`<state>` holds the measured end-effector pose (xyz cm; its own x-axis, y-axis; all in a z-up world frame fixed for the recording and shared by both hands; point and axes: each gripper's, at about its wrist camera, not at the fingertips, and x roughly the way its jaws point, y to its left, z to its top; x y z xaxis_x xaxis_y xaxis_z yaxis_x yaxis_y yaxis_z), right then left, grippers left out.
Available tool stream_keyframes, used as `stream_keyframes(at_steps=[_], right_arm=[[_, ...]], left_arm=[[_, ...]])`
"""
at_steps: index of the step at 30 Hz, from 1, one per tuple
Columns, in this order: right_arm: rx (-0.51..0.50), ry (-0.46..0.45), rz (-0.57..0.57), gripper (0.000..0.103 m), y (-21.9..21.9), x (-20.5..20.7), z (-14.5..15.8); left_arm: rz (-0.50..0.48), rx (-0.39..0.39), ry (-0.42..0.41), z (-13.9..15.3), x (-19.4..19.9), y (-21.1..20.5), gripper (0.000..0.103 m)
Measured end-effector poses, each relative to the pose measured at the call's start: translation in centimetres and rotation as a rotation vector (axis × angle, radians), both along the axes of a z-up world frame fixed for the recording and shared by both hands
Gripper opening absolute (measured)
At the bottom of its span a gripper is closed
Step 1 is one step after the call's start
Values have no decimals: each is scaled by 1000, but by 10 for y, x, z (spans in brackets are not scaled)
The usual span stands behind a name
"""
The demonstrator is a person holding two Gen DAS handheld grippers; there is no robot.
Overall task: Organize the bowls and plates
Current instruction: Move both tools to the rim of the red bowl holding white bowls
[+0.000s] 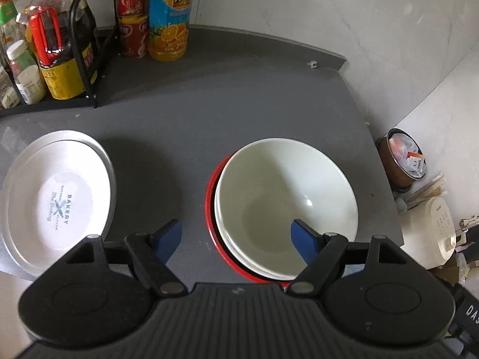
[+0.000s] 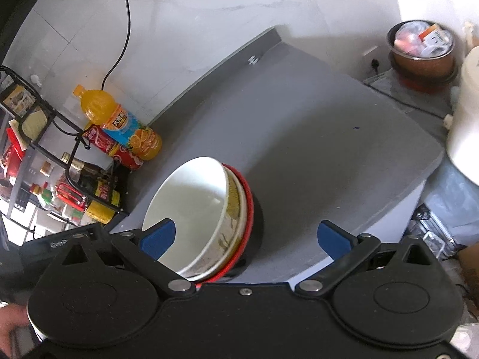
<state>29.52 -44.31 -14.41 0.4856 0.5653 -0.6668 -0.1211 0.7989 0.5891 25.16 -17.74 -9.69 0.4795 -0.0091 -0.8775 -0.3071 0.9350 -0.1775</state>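
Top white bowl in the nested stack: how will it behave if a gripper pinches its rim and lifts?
The top white bowl looks glazed and glossy, so probably slippery. It seems rigid ceramic, likely heavy and chip-prone. It sits nested in a second bowl and a red bowl; those may shift or drag along.

On the bench point(image 1: 239, 113), the stacked plates point(image 1: 57, 191) lie left of the nested bowls point(image 1: 284, 197), well apart, with a rack of bottles point(image 1: 54, 59) and a juice bottle point(image 1: 169, 15) behind them.
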Motion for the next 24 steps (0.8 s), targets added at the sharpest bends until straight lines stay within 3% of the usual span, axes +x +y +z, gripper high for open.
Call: stream_keyframes(at_steps=[8,11,14,20,22,24], right_arm=[[41,83,30,88,24,25,-19],[11,94,38,87,35,33,-24],[-13,118,33,79,42,39,-32],[-49,174,42,62,57,47,-53],[-55,194,40,45,60,47,-60],[-46,210,21,36,59,46,-65]], left_arm=[[40,-8,25,-23,9,14,75],[42,9,38,-34,14,18,75],[53,-34,76,-49,19,25,72],[49,-37,110,-64,27,24,62],[68,-67,128,-68,31,25,56],[66,-63,139,-71,37,23,49]])
